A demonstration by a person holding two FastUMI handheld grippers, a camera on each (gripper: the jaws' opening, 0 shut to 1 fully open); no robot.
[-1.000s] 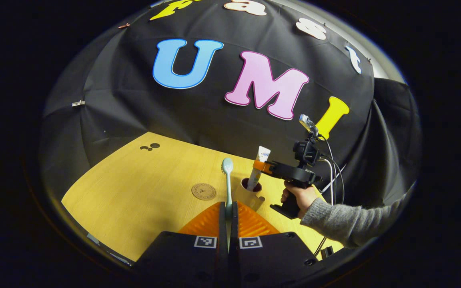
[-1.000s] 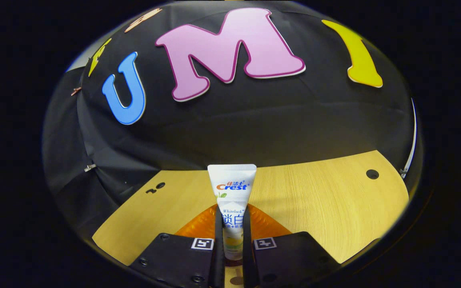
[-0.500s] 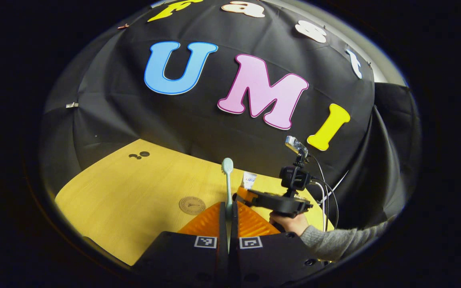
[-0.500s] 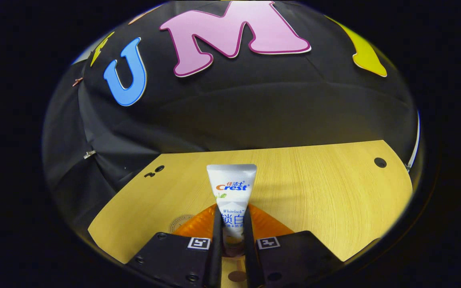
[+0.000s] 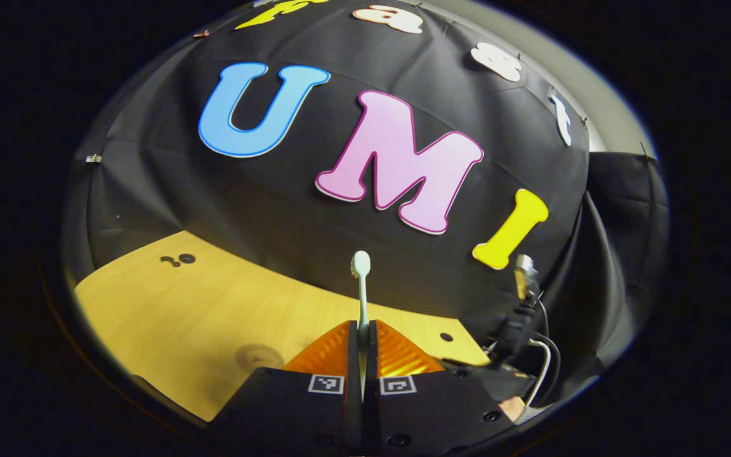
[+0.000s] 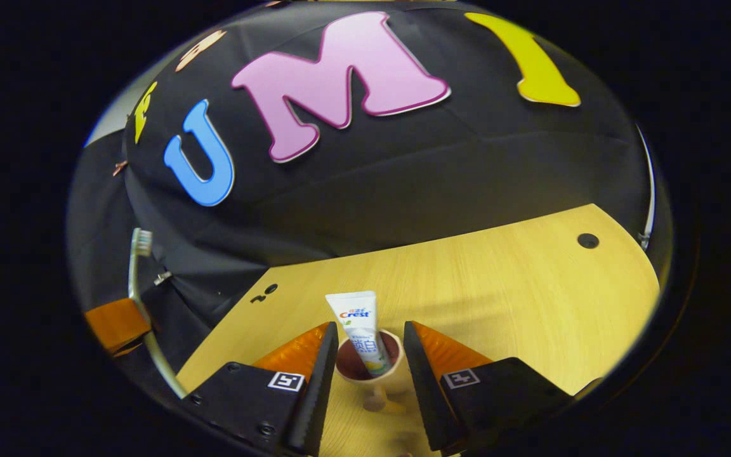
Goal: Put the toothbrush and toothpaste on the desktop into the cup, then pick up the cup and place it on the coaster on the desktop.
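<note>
In the left gripper view my left gripper (image 5: 363, 325) is shut on the pale green toothbrush (image 5: 360, 279), which stands upright with its head up. In the right gripper view my right gripper (image 6: 370, 329) is open, with one finger either side of the pale cup (image 6: 372, 377) just below it. The white toothpaste tube (image 6: 356, 316) leans inside the cup, free of both fingers. The left gripper (image 6: 140, 320) shows at the far left of that view, holding the toothbrush (image 6: 139, 251) high. The round coaster (image 5: 259, 357) lies dimly on the table just left of my left fingers.
The yellow wooden table (image 6: 499, 285) runs back to the black cloth wall. Small holes mark the tabletop (image 5: 181, 259). The right gripper's body and cables (image 5: 521, 317) hang at the right edge of the left gripper view, over the table's corner.
My right gripper has opened and let go of the toothpaste, which now stands in the cup. The left gripper, still holding the toothbrush, has swung left, leaving the cup behind its fingers.
</note>
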